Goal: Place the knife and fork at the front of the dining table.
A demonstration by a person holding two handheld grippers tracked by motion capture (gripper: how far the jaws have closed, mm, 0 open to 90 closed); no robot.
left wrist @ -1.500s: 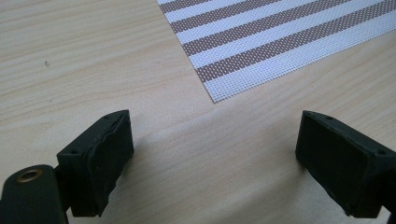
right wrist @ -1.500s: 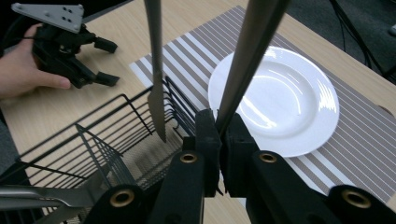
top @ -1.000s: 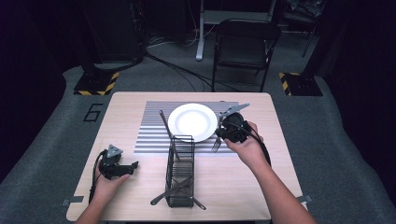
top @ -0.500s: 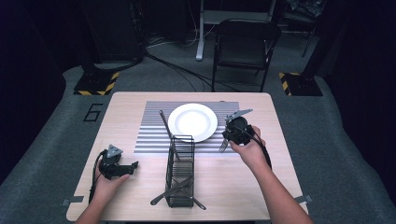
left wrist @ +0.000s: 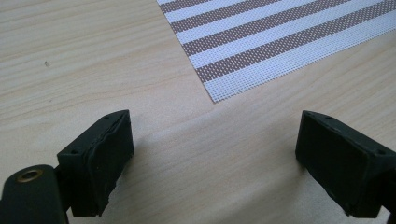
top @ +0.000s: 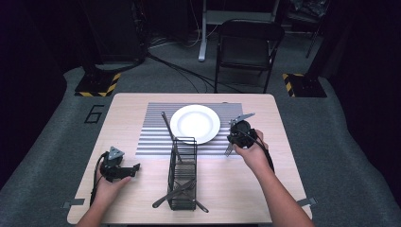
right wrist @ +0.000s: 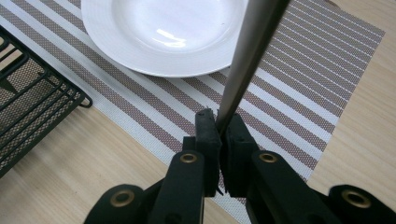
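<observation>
Right hand-held gripper (top: 239, 134) has drifted rightward, off the plate's edge toward the right side of the striped placemat (top: 153, 135); left one has not moved. I note the right jaws pinched tight on a slim metal utensil handle (right wrist: 247, 56). In the high view fork-like tines (top: 229, 150) seem to hang below the hand, though they are too small to be sure of.

White plate (top: 195, 124) sits centre frame on the placemat, just left of the held utensil. Black wire caddy (top: 182, 172) stands lower centre on the tabletop (top: 127, 106), with two utensils lying crossed in its near end and one long dark piece leaning out of its far end.

Left hand-held gripper (top: 124, 169) rests lower left, jaws wide apart and empty over bare wood beside the mat corner.

Risks, as I judge them: the grip is narrow on smooth metal, so the utensil may pivot or slip if I swing fast. Lowering it carelessly could clip the plate rim.
</observation>
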